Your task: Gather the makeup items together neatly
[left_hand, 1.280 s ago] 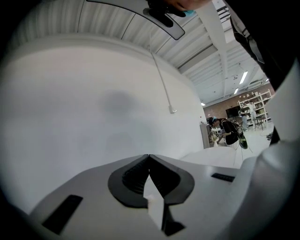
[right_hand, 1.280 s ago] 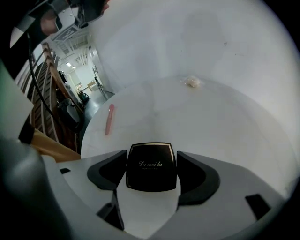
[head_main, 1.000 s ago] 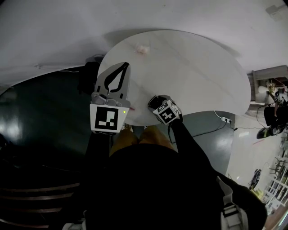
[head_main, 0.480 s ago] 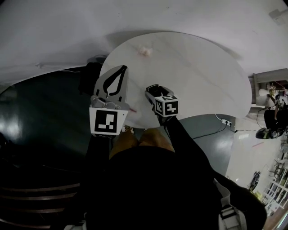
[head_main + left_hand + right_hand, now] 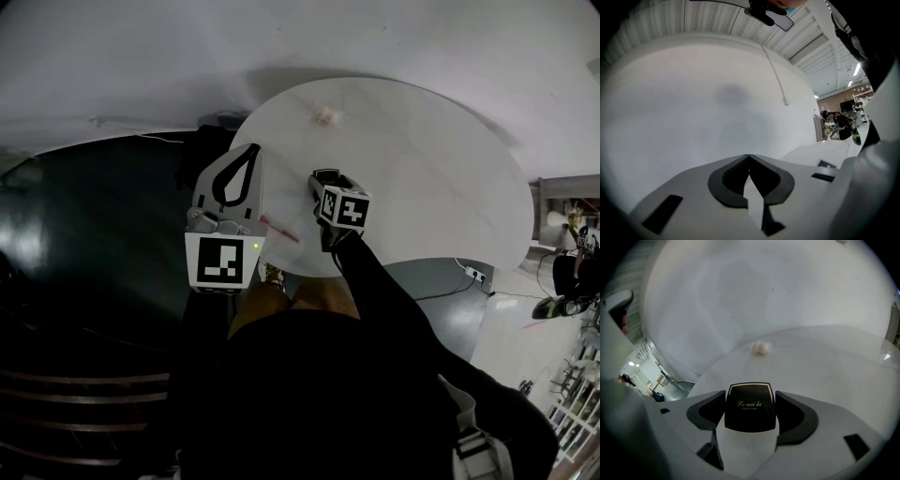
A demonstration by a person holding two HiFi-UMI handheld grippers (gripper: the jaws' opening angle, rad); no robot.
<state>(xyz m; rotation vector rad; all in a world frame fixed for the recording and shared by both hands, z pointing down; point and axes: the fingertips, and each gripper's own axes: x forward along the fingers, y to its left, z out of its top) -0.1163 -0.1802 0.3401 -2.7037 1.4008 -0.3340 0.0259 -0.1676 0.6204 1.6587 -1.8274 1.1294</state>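
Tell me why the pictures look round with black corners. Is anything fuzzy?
Both gripper views: a wide lens bulges everything, darkening the corners. Right gripper view: the black square powder compact is sharp; the small pale puff behind looks soft. Head view: the round white table is bright, the floor dark.

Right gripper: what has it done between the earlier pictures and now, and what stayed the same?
The right gripper moved a little farther in over the table from its near edge and twisted slightly, carrying the black compact. Unchanged: its jaws shut on the compact; the left gripper shut and empty at the table's left edge; the pale puff in place.
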